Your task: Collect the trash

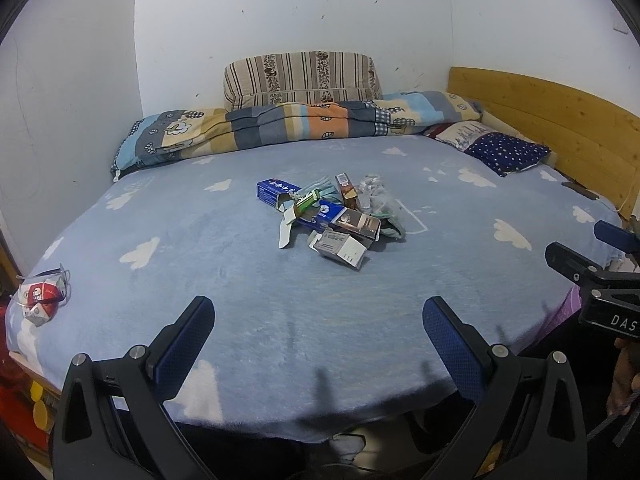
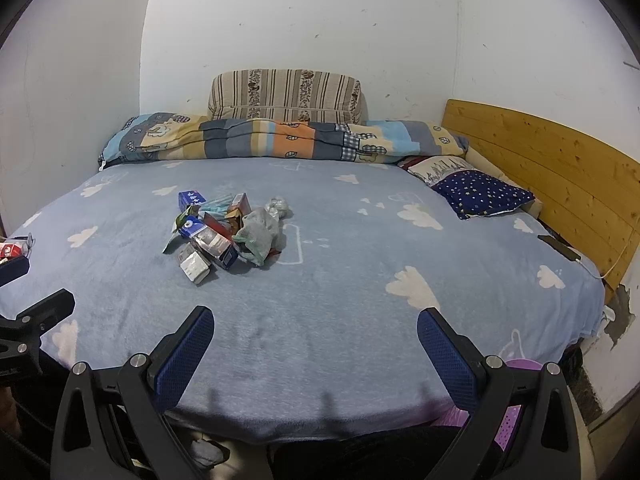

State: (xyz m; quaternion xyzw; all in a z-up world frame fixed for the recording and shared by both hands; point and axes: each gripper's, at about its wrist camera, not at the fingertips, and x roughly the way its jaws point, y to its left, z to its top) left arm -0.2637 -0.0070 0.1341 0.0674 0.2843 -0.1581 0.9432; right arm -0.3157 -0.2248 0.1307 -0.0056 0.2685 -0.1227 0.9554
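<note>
A pile of trash [image 1: 332, 216] lies in the middle of the blue cloud-print bed: a blue toothpaste box, small cartons, a face mask and crumpled plastic bags. It also shows in the right wrist view [image 2: 228, 232]. A crumpled red-and-white paper bag [image 1: 40, 298] lies apart at the bed's left edge, also in the right wrist view [image 2: 12, 249]. My left gripper [image 1: 318, 340] is open and empty over the bed's near edge. My right gripper [image 2: 316, 344] is open and empty, also at the near edge, right of the left one.
A folded quilt [image 1: 296, 126] and a striped cushion [image 1: 300, 78] line the far wall. A starry pillow [image 1: 504, 152] and a wooden headboard [image 1: 560, 120] stand at the right. A phone on a cable [image 2: 560, 248] lies by the headboard. A purple basket [image 2: 512, 420] sits below the bed.
</note>
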